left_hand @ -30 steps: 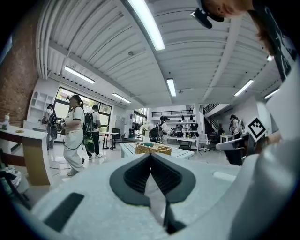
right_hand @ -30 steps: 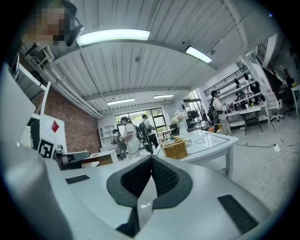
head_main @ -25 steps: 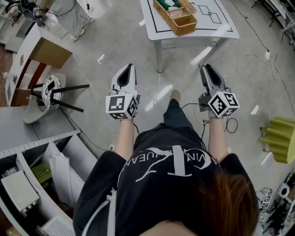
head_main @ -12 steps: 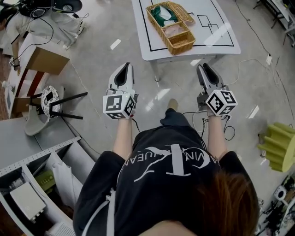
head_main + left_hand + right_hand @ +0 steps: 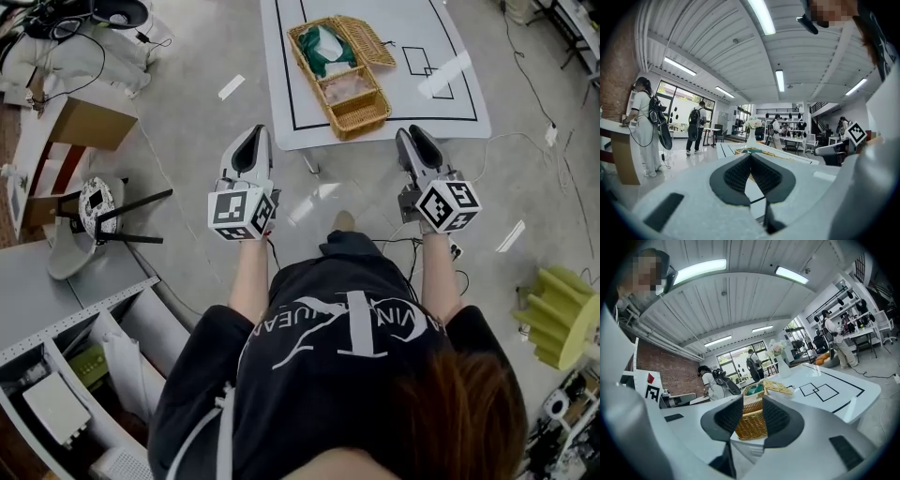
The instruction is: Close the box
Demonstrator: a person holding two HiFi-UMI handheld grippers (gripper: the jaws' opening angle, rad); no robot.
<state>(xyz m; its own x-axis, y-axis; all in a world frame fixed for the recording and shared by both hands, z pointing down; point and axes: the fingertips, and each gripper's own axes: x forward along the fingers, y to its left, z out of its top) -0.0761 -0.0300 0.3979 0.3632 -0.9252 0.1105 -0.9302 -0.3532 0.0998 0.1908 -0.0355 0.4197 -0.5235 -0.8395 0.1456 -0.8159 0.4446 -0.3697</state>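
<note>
You are at the approach step: nothing on the box has been touched yet. The woven tan wicker box (image 5: pixel 357 105) sits on the white table with black line markings (image 5: pixel 450 103), on the left part of the top, close to the near edge. Its woven lid flap (image 5: pixel 366 39) is thrown open on the far right side. A green cloth (image 5: pixel 323 44) shows in the far part of the box and something pale lies in the near part.

Both of your tools hang over the floor, short of the table's near edge and well apart from the box. Your left gripper (image 5: pixel 253 141) is clenched with its tips meeting and nothing in them. Your right gripper (image 5: pixel 409 141) is released. The box shows through the gap between its 2 pads in the right gripper view, but far beyond them, so that gripper is empty too.

The next move, as I judge it, calls for carrying both grippers forward over the table. The right one looks better placed to catch the free edge of the open flap and swing it left over the box. The left one could steady the near left wall so the light wicker does not slide.
</note>
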